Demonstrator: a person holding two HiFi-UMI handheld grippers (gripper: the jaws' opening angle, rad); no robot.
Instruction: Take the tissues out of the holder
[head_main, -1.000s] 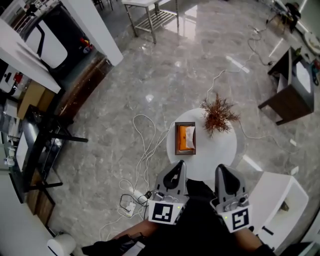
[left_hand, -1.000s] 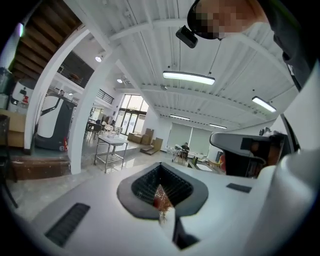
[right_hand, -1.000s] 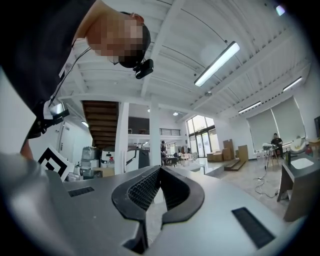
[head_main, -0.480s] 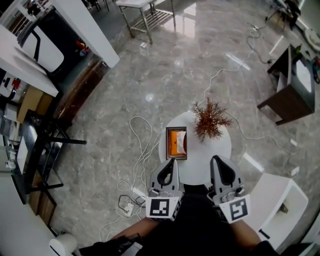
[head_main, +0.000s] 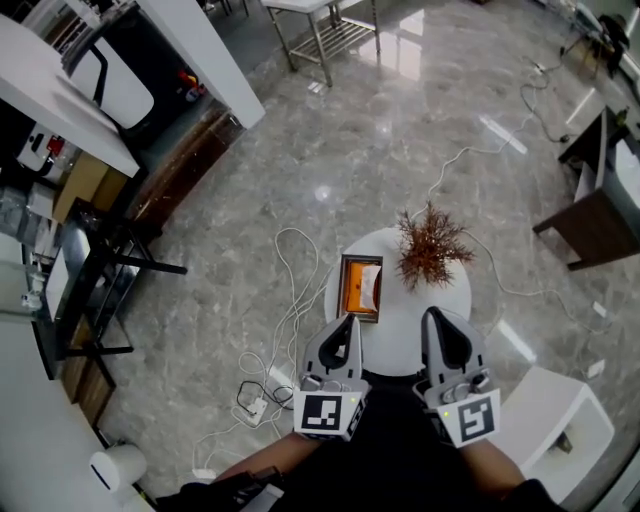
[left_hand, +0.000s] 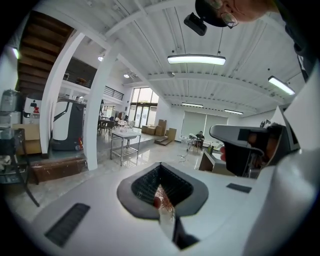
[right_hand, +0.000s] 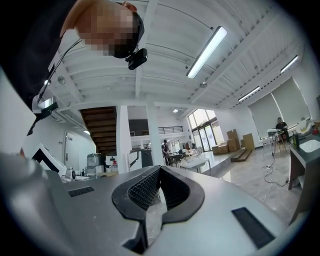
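An orange wooden tissue holder (head_main: 359, 288) lies on the round white table (head_main: 425, 305), with a white tissue (head_main: 370, 286) sticking out of its slot. A dried reddish plant (head_main: 431, 247) stands just right of the holder. My left gripper (head_main: 349, 323) hovers at the table's near edge, just short of the holder, with its jaws together and nothing held. My right gripper (head_main: 437, 317) is level with it on the right, below the plant, also empty. In the left gripper view the jaws (left_hand: 160, 169) are closed, and the plant (left_hand: 163, 196) shows through the slit. The right gripper (right_hand: 159, 172) points level into the room.
White cables (head_main: 285, 300) and a power strip (head_main: 256, 408) lie on the marble floor left of the table. A white seat (head_main: 548, 425) stands at the lower right. A dark side table (head_main: 595, 205) stands at the right. A black metal frame (head_main: 95, 290) stands at the left.
Both grippers have edged forward over the table's near rim since the oldest frame, and the head view has shifted. Little differs over the last half second.
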